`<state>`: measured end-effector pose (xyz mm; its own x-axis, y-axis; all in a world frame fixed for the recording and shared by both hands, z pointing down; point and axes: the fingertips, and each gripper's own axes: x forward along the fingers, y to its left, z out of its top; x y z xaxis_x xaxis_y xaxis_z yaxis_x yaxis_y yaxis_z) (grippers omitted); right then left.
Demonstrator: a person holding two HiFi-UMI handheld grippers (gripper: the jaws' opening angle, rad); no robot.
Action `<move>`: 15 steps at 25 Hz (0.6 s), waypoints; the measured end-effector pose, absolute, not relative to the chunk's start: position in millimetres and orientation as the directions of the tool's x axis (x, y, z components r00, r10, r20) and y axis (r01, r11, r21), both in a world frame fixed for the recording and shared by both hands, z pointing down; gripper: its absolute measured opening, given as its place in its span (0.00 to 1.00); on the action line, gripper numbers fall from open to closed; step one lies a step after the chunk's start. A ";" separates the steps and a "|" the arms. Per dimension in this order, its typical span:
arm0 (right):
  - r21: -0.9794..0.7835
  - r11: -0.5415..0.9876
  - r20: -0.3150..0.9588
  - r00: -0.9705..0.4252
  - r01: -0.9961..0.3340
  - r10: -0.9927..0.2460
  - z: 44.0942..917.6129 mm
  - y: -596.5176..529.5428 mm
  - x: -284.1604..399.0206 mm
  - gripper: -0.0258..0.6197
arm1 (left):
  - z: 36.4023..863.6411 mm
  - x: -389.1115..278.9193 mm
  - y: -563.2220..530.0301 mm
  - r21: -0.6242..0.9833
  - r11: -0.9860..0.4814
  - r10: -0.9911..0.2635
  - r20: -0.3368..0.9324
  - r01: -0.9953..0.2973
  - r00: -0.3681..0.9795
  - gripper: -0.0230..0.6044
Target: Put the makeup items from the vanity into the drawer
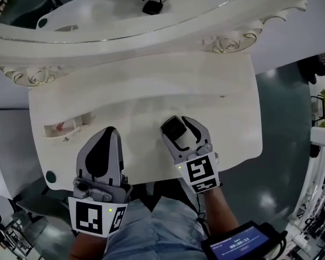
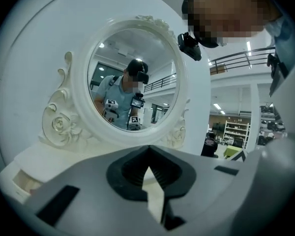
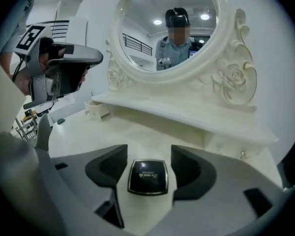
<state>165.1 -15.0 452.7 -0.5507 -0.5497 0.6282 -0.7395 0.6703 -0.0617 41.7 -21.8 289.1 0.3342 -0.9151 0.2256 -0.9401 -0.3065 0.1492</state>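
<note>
A black square compact lies on the white vanity top near its front edge. My right gripper stands open around it, with a gap between the compact and each pad. From the head view the compact shows between the right gripper's fingers. My left gripper hovers over the front left of the vanity, shut with nothing in it; its tips meet in the left gripper view. A small drawer stands open at the vanity's left, with something pink-red inside.
An oval mirror in a carved white frame stands at the back on a raised shelf. A small green round thing sits at the front left corner. The person's reflection shows in the mirror. A handheld screen is at lower right.
</note>
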 end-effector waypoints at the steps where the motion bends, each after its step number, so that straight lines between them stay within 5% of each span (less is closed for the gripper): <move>1: -0.080 0.672 0.640 -0.555 -0.736 -0.532 459.9 -13.1 166.8 0.47 | 292.2 45.9 -22.9 0.148 -0.308 -0.912 0.235 -0.940 0.336 0.04; 15: -0.070 0.706 0.735 -0.515 -0.705 -0.441 509.1 2.4 171.9 0.54 | 313.2 63.2 -30.5 0.130 -0.271 -0.908 0.294 -0.954 0.299 0.04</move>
<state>171.9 2.4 509.1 -0.5149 -0.4413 0.7349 -0.7051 0.7056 -0.0705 63.2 -30.5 313.2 0.2985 -0.9078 0.2945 -0.9536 -0.2713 0.1302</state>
